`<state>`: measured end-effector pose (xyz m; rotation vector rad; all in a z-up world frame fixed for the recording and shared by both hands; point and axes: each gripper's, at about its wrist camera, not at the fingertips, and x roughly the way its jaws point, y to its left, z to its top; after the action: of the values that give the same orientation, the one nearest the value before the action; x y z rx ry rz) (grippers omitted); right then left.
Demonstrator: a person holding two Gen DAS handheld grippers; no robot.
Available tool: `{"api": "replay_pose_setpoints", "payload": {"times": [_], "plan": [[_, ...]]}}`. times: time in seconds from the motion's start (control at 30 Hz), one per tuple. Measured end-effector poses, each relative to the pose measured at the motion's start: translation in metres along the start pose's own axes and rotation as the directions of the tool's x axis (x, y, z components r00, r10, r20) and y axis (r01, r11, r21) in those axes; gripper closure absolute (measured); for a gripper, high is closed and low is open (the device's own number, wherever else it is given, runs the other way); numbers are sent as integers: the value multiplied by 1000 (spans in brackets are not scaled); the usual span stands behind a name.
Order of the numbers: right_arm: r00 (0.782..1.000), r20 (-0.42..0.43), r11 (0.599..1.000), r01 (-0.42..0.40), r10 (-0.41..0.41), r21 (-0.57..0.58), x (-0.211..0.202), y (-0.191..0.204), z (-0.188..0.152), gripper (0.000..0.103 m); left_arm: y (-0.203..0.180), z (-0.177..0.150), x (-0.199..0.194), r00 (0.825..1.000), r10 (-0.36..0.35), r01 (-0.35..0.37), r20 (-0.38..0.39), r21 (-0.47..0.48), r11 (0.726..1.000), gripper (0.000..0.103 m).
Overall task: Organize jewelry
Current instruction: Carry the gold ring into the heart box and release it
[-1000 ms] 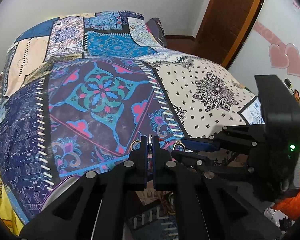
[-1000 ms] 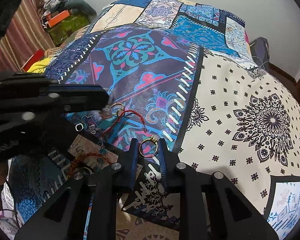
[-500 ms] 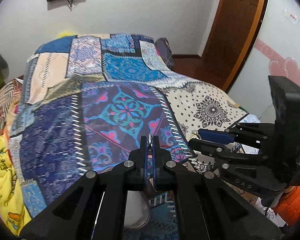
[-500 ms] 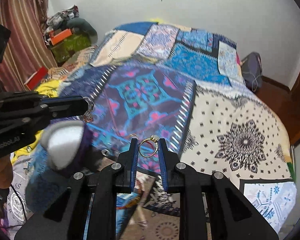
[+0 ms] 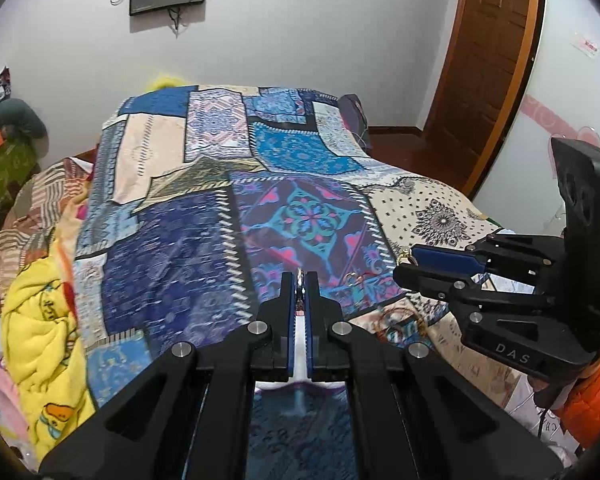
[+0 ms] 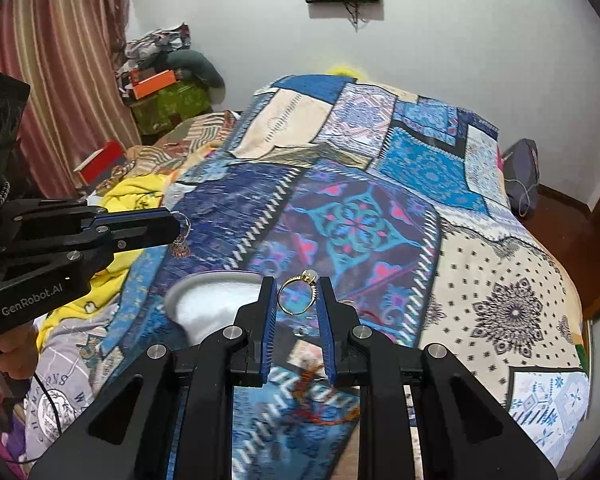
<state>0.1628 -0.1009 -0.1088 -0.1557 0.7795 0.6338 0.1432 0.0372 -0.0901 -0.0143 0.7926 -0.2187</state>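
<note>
My left gripper (image 5: 299, 277) is shut on a thin silver earring (image 5: 299, 280). In the right wrist view that earring (image 6: 182, 238) dangles from the left gripper's (image 6: 175, 224) tip. My right gripper (image 6: 298, 286) is shut on a gold ring (image 6: 299, 297) with a pale bead, held upright between the pads. From the left wrist view the right gripper (image 5: 405, 266) hovers to the right, with the gold ring (image 5: 404, 258) at its tip. Both are held above the patchwork bedspread (image 6: 380, 220). A white round dish (image 6: 216, 300) sits below, between the two grippers.
More jewelry lies on the bedspread near its front edge: a red cord bracelet (image 5: 396, 320) and a small ring (image 5: 350, 279). A yellow blanket (image 5: 40, 320) is bunched at the left. Boxes and clothes (image 6: 160, 92) pile by the curtain. A wooden door (image 5: 496, 60) stands at the right.
Both grippers have risen and drawn back from the bedspread, each keeping its hold. The jewelry on the bed now looks smaller, and the white dish has come into view.
</note>
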Motion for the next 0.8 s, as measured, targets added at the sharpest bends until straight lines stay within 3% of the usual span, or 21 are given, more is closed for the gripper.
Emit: {"api": "replay_pose_setpoints", "payload": {"times": [0.3, 0.8], "plan": [[999, -11, 999, -37, 37, -19, 10, 29, -3, 85, 14, -16, -7, 1000, 9, -9, -16, -5, 1000, 101], [991, -120, 998, -54, 52, -21, 45, 36, -20, 85, 16, -34, 40, 991, -69, 67, -119, -18, 998, 101]]}}
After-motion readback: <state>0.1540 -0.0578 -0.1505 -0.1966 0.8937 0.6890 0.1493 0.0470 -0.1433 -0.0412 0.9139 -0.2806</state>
